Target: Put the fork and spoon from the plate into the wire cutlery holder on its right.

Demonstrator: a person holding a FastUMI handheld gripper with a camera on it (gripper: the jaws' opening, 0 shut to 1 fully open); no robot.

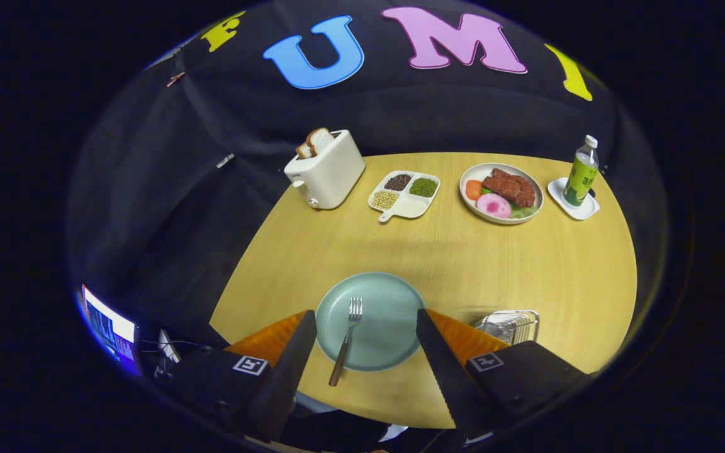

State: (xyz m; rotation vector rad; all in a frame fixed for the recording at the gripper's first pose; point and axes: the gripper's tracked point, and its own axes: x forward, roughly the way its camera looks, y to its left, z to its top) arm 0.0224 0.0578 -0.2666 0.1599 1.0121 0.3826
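claw (365,321): fingers spread wide apart, holding nothing, hovering above the near edge of the tabletop (526,264) with the plate showing between them.

plate (372,318): round and pale green, lying flat near the middle of the tabletop's near edge. It looks glazed and smooth, so I judge that cutlery could skid on it if nudged sideways.

fork (347,336): lies on the plate between the claw's fingers, tines pointing toward the far edge of the tabletop, with its dark handle running back over the plate's near rim onto the tabletop.

fork, handling: I judge it light, stiff and thin, with slick metal at the tine end. The handle looks like the better hold, taken where it overhangs the rim and has a little room beneath it. The fingers should close across its width.

spoon: I cannot make one out on the plate.

wire cutlery holder (510,324): stands just right of the plate near the same near edge, partly behind the right-hand finger. It is an open wire basket and probably light, so lower the fork in handle-down rather than dropping it, or it may tip or slide.
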